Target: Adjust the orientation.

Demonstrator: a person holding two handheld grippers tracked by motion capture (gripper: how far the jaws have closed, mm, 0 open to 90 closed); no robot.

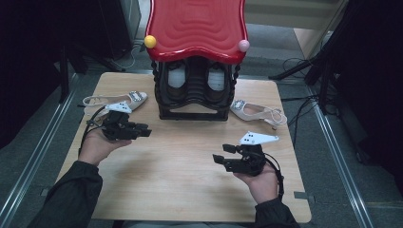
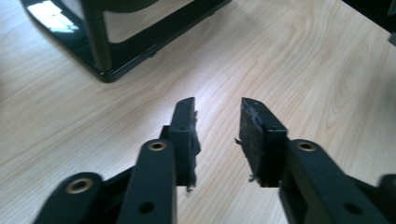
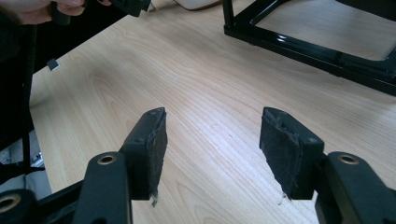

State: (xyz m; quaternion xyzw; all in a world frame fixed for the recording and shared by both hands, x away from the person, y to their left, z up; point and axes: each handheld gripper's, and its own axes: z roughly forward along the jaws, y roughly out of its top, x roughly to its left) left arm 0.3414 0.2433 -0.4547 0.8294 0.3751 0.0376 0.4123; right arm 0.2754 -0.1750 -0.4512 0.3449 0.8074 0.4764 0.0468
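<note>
Both tools, left (image 1: 145, 131) and right (image 1: 220, 154), hover unclenched over bare table (image 1: 190, 156).

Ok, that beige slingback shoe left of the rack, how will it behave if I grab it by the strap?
The beige shoe looks light. Its thin back strap would probably flex, so the shoe may dangle and swing. The pointed toe with its buckle looks stiffer and may suit the left gripper better. Lying flat on the table, it seems unlikely to roll.
</note>
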